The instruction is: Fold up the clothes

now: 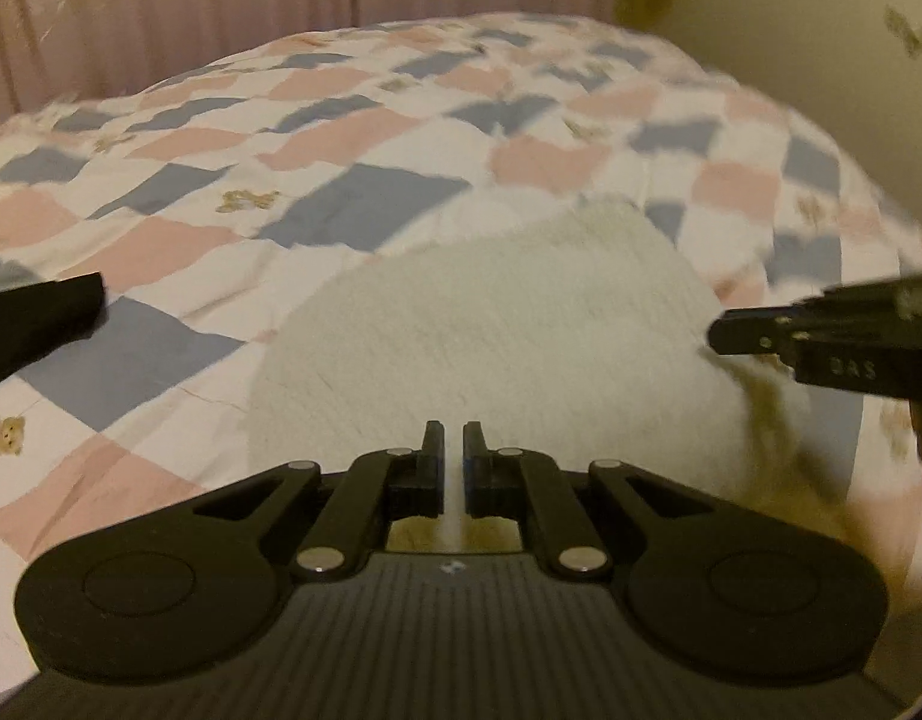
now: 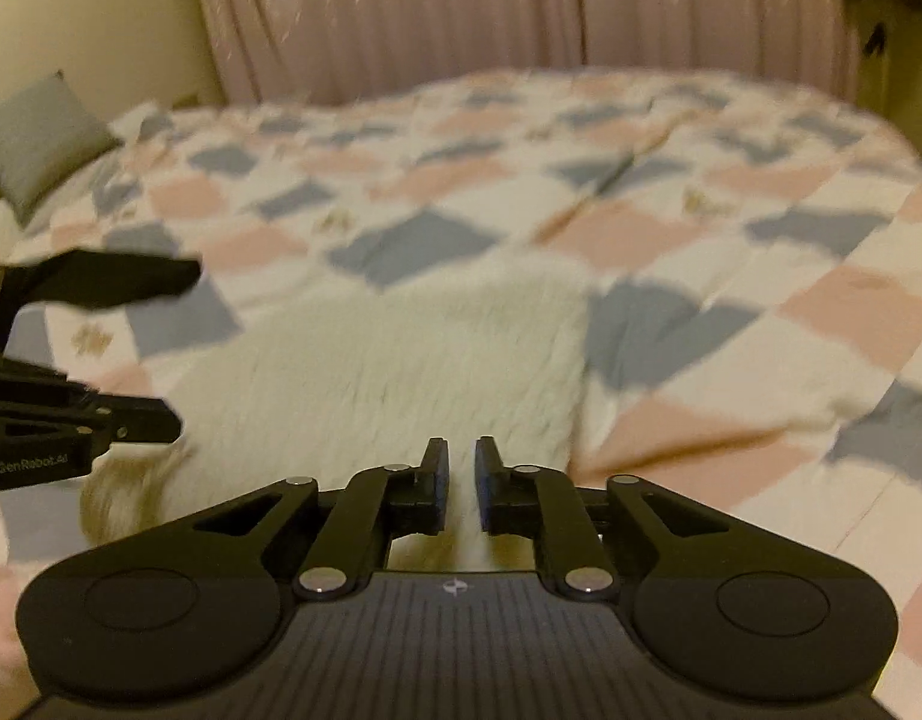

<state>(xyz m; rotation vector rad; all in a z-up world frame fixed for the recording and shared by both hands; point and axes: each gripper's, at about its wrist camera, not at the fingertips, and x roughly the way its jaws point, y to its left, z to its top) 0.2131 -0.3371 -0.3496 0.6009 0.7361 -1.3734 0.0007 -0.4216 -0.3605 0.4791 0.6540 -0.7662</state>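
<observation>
Two hand-held grippers lifting the near edge of a white fleecy garment (image 1: 479,336) that lies on a checked quilt (image 1: 179,204). The left gripper (image 1: 454,468) has its jaws drawn close, a narrow strip of white fabric pinched between them; the right gripper (image 2: 461,492) is likewise nearly closed on the same near edge, a strip of white showing in the gap. Both hold this hem side by side, probably so the garment can be carried over itself in a fold.

The garment sits at the near side of the quilt, with the far half resting flat. Its long axis appears to run away from the grippers toward the pink curtain (image 2: 461,12), the straight far edge facing the curtain; motion blur leaves its exact outline uncertain. A grey cushion (image 2: 35,138) lies at the quilt's far left corner, well apart from the garment.
</observation>
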